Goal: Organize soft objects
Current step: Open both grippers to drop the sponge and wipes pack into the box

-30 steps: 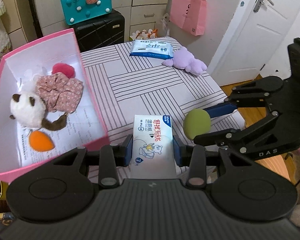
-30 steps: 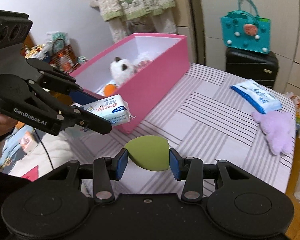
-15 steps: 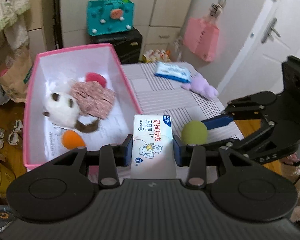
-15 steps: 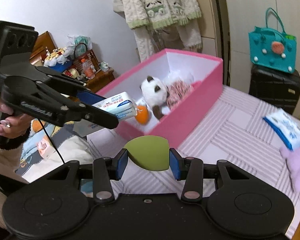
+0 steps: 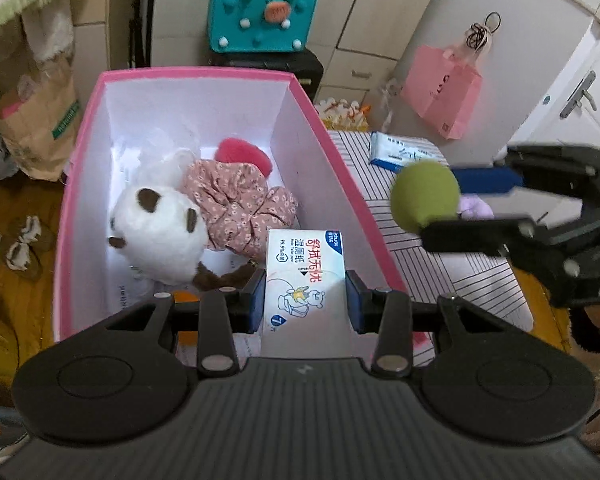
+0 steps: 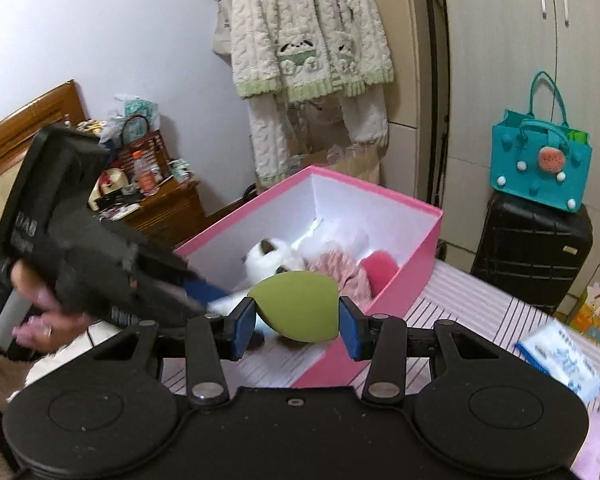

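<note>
My left gripper (image 5: pixel 306 300) is shut on a white wet-tissue pack (image 5: pixel 305 276), held over the near right part of the pink box (image 5: pixel 324 136). Inside the box lie a white plush toy (image 5: pixel 156 236), a floral scrunchie (image 5: pixel 236 204), a red sponge (image 5: pixel 242 154) and an orange sponge, mostly hidden behind my fingers. My right gripper (image 6: pixel 298 320) is shut on a green sponge (image 6: pixel 296 304), which hangs over the box's right rim beside the striped table (image 5: pixel 432 264). The blurred left gripper (image 6: pixel 184 292) reaches into the pink box (image 6: pixel 420 256) in the right wrist view.
A blue-and-white tissue pack (image 5: pixel 396 154) and a purple plush (image 5: pixel 476 206) lie on the far part of the table. A teal bag (image 5: pixel 262 16) sits on a black suitcase (image 6: pixel 532 248) behind the box. A pink bag (image 5: pixel 444 94) hangs by the door.
Both grippers have swung left from the striped table toward the pink box, carrying the tissue pack and the green sponge. The pack is now over the box's inside.
</note>
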The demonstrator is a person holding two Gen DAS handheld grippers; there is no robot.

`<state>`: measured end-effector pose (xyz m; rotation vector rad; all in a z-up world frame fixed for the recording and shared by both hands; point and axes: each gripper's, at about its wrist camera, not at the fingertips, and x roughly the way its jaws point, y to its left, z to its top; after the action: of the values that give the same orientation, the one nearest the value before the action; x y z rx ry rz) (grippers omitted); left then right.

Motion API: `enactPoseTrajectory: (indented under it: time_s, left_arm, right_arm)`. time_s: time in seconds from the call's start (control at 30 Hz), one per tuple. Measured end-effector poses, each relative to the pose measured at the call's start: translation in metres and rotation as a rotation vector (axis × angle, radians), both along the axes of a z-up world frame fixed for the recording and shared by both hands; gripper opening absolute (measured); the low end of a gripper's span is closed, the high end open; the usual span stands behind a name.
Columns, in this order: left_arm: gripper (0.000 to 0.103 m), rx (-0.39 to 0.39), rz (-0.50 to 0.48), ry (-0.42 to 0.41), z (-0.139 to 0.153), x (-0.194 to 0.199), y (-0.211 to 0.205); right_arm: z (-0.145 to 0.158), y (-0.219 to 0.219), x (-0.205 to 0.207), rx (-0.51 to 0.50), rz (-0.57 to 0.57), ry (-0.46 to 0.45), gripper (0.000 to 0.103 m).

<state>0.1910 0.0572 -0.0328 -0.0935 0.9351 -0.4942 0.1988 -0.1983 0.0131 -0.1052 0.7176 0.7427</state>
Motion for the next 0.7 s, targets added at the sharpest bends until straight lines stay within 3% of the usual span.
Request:
enactPoseTrajectory:
  time_s: [0.37, 0.43, 0.47, 0.57, 0.7]
  left_arm:
    - [0.04, -0.06, -0.004, 0.15, -0.04, 0.053, -0.013]
    - [0.043, -0.077, 0.02, 0.179, -0.045, 0.06, -0.013]
    - [0.05, -0.081, 0.026, 0.189, -0.046, 0.064, -0.013]
    - [0.055, -0.041, 0.011, 0.167, -0.045, 0.065, -0.017]
    - [0.057, -0.054, -0.017, 0.135, -0.037, 0.059, -0.012]
  right_arm:
    - [-0.019, 0.029, 0.062, -0.023, -0.009, 0.054, 0.049]
    - [-0.022, 0.035, 0.072, -0.035, -0.002, 0.062, 0.049]
    - [-0.024, 0.038, 0.078, -0.038, 0.003, 0.07, 0.049]
    - [-0.03, 0.045, 0.091, -0.05, 0.016, 0.091, 0.049]
    - [-0.042, 0.055, 0.107, -0.067, 0.026, 0.118, 0.049]
